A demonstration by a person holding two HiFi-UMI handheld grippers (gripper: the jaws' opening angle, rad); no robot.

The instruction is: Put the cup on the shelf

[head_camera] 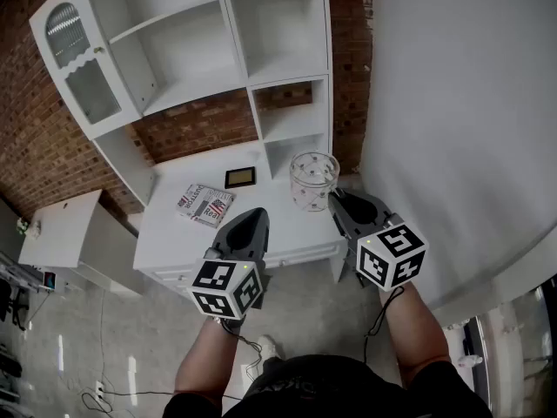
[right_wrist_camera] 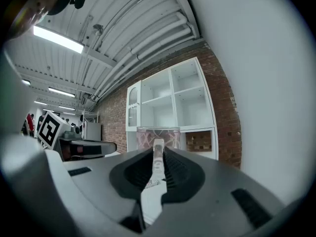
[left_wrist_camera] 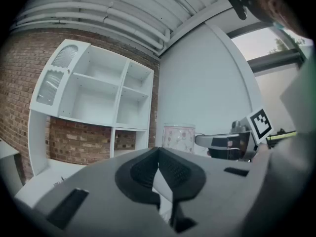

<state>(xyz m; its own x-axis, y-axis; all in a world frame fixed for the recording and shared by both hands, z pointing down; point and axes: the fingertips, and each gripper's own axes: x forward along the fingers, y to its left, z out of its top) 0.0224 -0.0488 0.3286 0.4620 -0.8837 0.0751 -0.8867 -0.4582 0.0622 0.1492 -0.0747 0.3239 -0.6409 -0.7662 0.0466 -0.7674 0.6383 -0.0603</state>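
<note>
A clear cup with a pink pattern hangs in the air above the right end of the white desk. My right gripper is shut on the cup's handle. In the right gripper view the pale handle is pinched between the dark pads, with the cup just beyond my right gripper. The white shelf unit stands against the brick wall behind the desk, its compartments empty. My left gripper is shut and empty, to the left of the cup. The left gripper view shows the cup to the right of my left gripper.
A magazine and a small dark frame lie on the desk. A glass cabinet door stands open at the shelf's left. A grey wall runs close along the right. A low white cabinet stands to the left.
</note>
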